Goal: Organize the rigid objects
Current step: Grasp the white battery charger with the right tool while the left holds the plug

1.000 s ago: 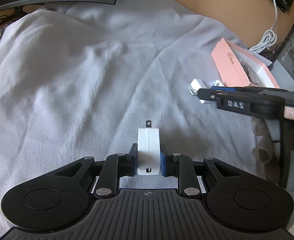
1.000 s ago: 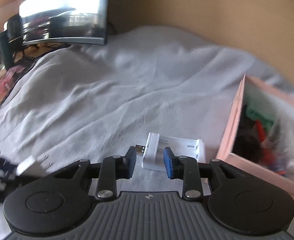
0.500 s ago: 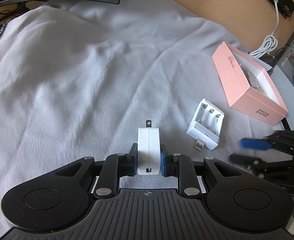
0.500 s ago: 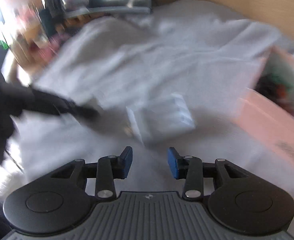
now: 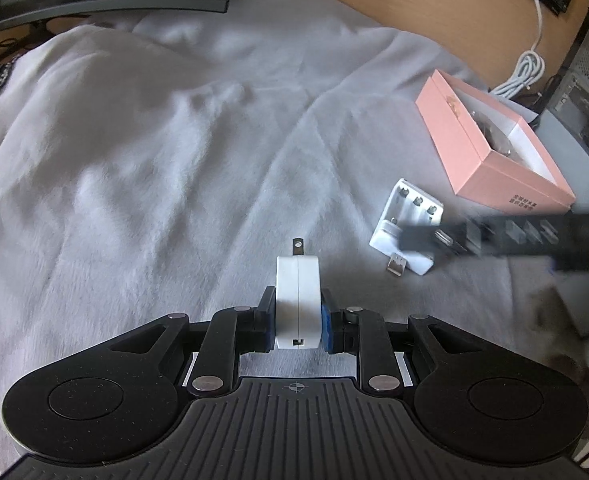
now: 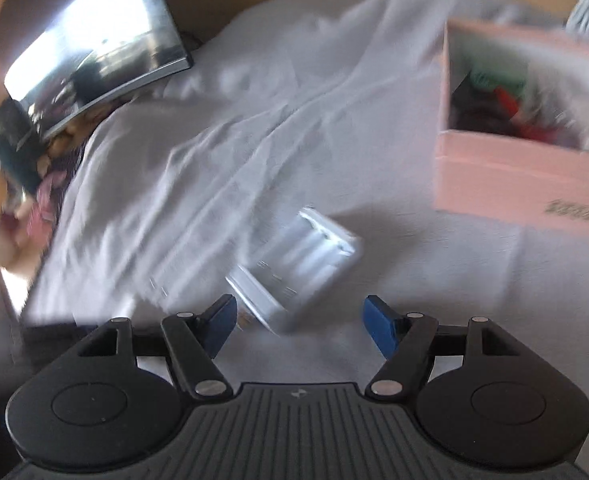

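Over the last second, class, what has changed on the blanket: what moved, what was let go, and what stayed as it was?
The right gripper let go of the white battery charger, drew back, then swung in over it again; its jaws are opening, and the charger lies on the grey blanket ahead of them. The left gripper stays shut on the white plug adapter. The pink box has not moved.

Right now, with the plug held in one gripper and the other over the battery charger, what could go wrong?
The right gripper is opening over the tilted battery charger, with the view blurred; a hasty close might catch only a corner and push it across the soft blanket. The left gripper pinches the white plug adapter near its rear end; it could pivot. The pink box already looks full.
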`<act>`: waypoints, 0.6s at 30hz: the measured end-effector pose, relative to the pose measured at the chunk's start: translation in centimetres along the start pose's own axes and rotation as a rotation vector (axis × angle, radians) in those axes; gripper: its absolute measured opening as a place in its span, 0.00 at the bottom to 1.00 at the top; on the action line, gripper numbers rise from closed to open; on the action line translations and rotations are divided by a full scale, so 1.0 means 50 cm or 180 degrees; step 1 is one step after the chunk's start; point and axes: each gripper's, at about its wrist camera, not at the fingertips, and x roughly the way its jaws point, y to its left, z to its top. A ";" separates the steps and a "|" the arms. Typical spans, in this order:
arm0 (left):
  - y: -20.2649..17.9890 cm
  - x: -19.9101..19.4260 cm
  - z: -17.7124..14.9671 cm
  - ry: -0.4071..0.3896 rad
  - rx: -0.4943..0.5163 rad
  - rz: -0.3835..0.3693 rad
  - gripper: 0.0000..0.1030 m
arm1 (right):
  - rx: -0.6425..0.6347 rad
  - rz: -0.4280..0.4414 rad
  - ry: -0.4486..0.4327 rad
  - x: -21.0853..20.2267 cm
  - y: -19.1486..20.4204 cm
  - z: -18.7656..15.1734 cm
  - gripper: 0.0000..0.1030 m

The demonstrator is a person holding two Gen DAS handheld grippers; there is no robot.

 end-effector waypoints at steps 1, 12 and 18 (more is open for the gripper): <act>-0.001 -0.001 -0.001 -0.0006 -0.0005 0.0009 0.23 | -0.0034 -0.0040 -0.0036 0.010 0.012 0.005 0.73; -0.013 -0.003 -0.009 -0.0039 0.0047 0.0103 0.24 | -0.1053 -0.0536 -0.0115 0.046 0.071 0.006 0.48; -0.020 0.004 0.000 -0.0035 0.0092 0.0091 0.25 | -0.1023 -0.0534 -0.0039 -0.021 0.003 -0.037 0.46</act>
